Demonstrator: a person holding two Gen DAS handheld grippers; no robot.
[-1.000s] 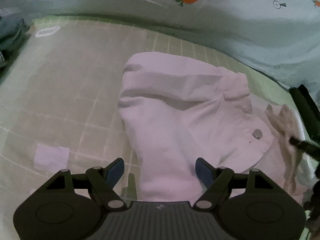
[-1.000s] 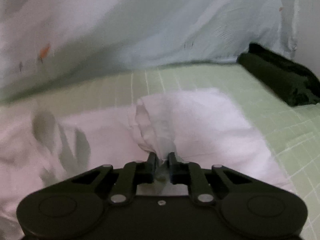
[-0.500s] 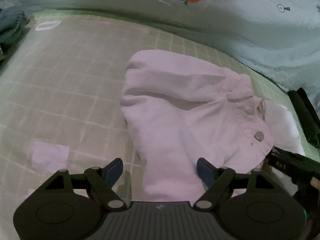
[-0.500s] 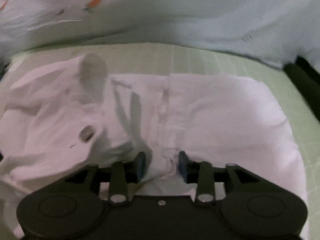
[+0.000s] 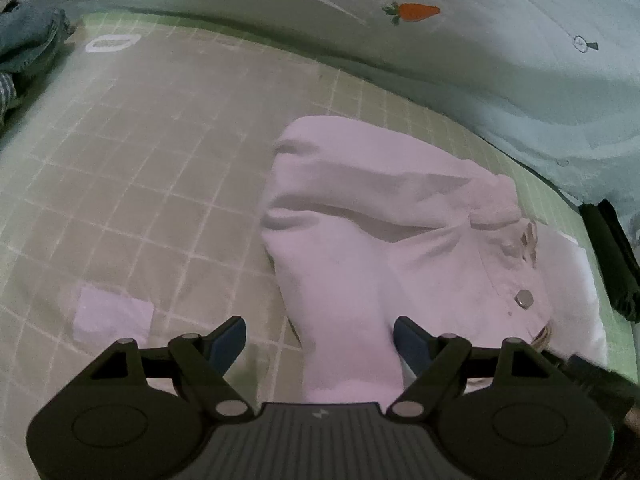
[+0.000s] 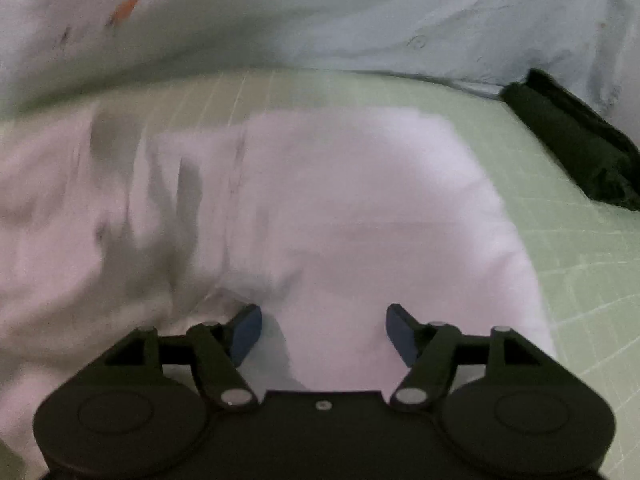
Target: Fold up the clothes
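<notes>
Clothes here come down to one pale pink garment [image 5: 384, 248] lying on a green grid-lined mat [image 5: 152, 184], bunched and creased, with a round metal button [image 5: 524, 299] showing near its right edge in the left wrist view. A narrow part of the pink cloth runs toward the near side and passes between the fingers of the left gripper [image 5: 320, 342]. Those fingers stand wide apart; the right one sits just beside the cloth, the left one is clear of it over the mat, and nothing is pinched.

In the right wrist view the same garment [image 6: 340, 208] fills the middle, smoother and flatter on its right half, rumpled and blurred on its left. The right gripper [image 6: 324, 334] hangs low over it with its jaws opening; cloth lies under the gap, but the fingers [image 6: 246, 330] do not press on it.

A dark folded item [image 6: 572, 140] lies at the far right edge of the mat, well apart from the pink garment. A light blue sheet [image 5: 460, 60] printed with a carrot [image 5: 412, 12] rises behind the mat. A white paper scrap [image 5: 114, 316] sits on the mat near the left gripper, and blue denim cloth [image 5: 28, 40] lies at the far left.
</notes>
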